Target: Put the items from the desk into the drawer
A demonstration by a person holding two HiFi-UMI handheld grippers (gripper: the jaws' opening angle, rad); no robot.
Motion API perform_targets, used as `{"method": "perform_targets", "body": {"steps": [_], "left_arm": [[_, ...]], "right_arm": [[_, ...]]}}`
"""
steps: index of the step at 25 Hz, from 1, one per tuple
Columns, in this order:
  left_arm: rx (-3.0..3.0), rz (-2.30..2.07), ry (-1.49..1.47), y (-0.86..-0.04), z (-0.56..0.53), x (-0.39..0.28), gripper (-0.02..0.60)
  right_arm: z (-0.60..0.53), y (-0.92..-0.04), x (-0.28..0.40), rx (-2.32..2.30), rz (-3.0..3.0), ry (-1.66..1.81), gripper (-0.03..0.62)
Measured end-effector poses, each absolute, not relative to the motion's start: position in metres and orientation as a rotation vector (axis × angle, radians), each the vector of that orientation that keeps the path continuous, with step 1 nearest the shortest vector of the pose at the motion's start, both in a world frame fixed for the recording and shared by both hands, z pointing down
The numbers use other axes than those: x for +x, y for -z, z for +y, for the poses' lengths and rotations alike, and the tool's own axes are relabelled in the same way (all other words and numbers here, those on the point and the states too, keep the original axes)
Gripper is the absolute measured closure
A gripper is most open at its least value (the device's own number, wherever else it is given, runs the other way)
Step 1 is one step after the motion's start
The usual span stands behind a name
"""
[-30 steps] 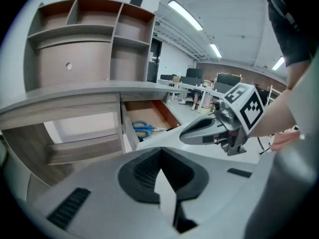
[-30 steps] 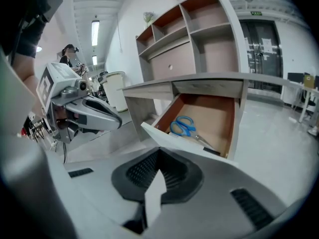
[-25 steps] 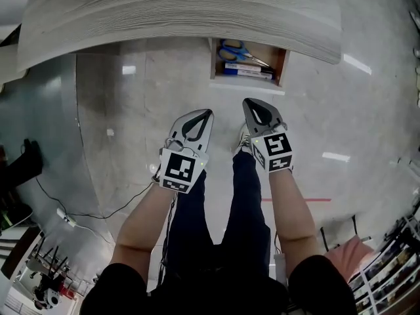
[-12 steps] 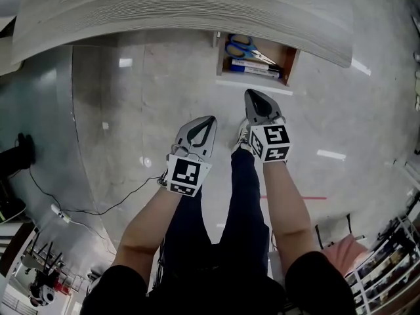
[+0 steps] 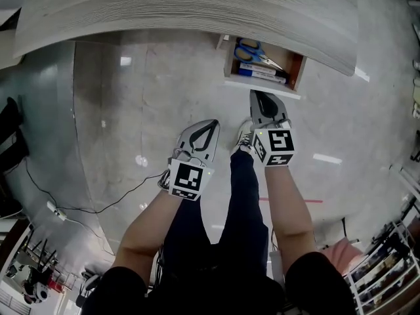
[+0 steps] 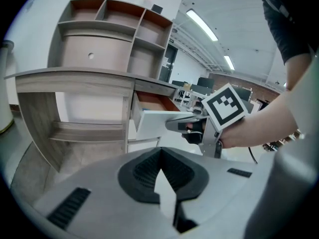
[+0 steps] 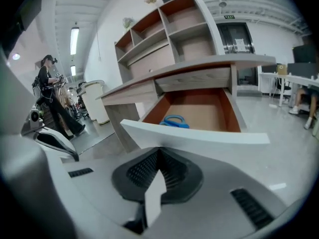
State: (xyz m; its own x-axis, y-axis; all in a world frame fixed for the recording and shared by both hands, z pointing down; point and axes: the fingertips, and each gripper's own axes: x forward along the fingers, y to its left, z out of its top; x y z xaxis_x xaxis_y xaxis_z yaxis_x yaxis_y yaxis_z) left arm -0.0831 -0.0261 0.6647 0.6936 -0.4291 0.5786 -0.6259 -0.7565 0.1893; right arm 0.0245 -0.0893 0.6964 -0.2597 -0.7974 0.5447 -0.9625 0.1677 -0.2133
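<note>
Head view: the person stands before the grey wood-grain desk (image 5: pixel 184 12), both forearms held out over the pale floor. Under the desktop's right part the drawer (image 5: pixel 262 86) stands pulled out. Inside it lie blue-handled scissors (image 5: pixel 248 46) and, nearer the white front, a flat blue-and-white item (image 5: pixel 257 71) too small to identify. The right gripper (image 5: pixel 257 94) points at the drawer, its tips just short of the white front panel; whether they touch it I cannot tell. The left gripper (image 5: pixel 213 122) sits lower and to the left, well apart from the drawer. Neither carries anything.

Left gripper view: its two dark pads (image 6: pixel 144 171) are closed tip to tip with nothing between them. Beyond them, the right gripper (image 6: pixel 172 125) reaches the drawer's (image 6: pixel 149 126) white front from the right, its marker cube (image 6: pixel 225 106) turned this way. A shelf unit (image 6: pixel 114 34) rises on the desk.

Right gripper view: these jaws are also pressed together and empty. The drawer front (image 7: pixel 199 136) runs across just beyond the tips, and the scissors (image 7: pixel 174 121) lie on the drawer's floor behind it, clear of the fingers. A person (image 7: pixel 50 96) stands far off at the left.
</note>
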Motion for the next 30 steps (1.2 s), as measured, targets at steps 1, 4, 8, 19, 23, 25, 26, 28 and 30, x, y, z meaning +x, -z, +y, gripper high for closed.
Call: {"method": "perform_targets", "body": {"steps": [1,4,8,19,23,25,26,28,30], "left_arm": [[2.536,-0.822,-0.727,-0.664,-0.026,-0.083,0.571],[2.545,-0.818,-0.726,-0.664,-0.024,-0.083,0.571],[2.548,-0.815,-0.728,-0.665,-0.022,-0.085,0.571],[2.546,-0.822,-0.734,-0.666,-0.019,-0.097,0.571],[2.543,-0.838,-0.728,-0.664,-0.021,-0.097,0.571],[2.538,-0.848,-0.723,-0.663,-0.023,-0.096,0.571],[2.537,-0.852,-0.722,-0.662,-0.023,-0.096,0.571],[2.536,-0.859,-0.72,-0.661,-0.025,-0.096,0.571],[2.533,-0.865,-0.72,-0.662,-0.026,-0.097,0.571]], "right_arm": [[-0.092,-0.689,0.025,1.692,-2.153,-0.729,0.577],[-0.104,-0.675,0.025,1.705,-2.178,-0.666,0.577],[-0.125,-0.67,0.029,1.707,-2.17,-0.599,0.577],[-0.175,-0.674,0.05,1.757,-2.126,-0.573,0.577],[-0.182,-0.679,0.05,1.728,-2.122,-0.56,0.577],[-0.183,-0.682,0.052,1.722,-2.118,-0.56,0.577],[-0.185,-0.682,0.053,1.723,-2.116,-0.564,0.577],[-0.189,-0.682,0.056,1.732,-2.117,-0.575,0.577],[-0.195,-0.682,0.059,1.736,-2.118,-0.576,0.577]]}}
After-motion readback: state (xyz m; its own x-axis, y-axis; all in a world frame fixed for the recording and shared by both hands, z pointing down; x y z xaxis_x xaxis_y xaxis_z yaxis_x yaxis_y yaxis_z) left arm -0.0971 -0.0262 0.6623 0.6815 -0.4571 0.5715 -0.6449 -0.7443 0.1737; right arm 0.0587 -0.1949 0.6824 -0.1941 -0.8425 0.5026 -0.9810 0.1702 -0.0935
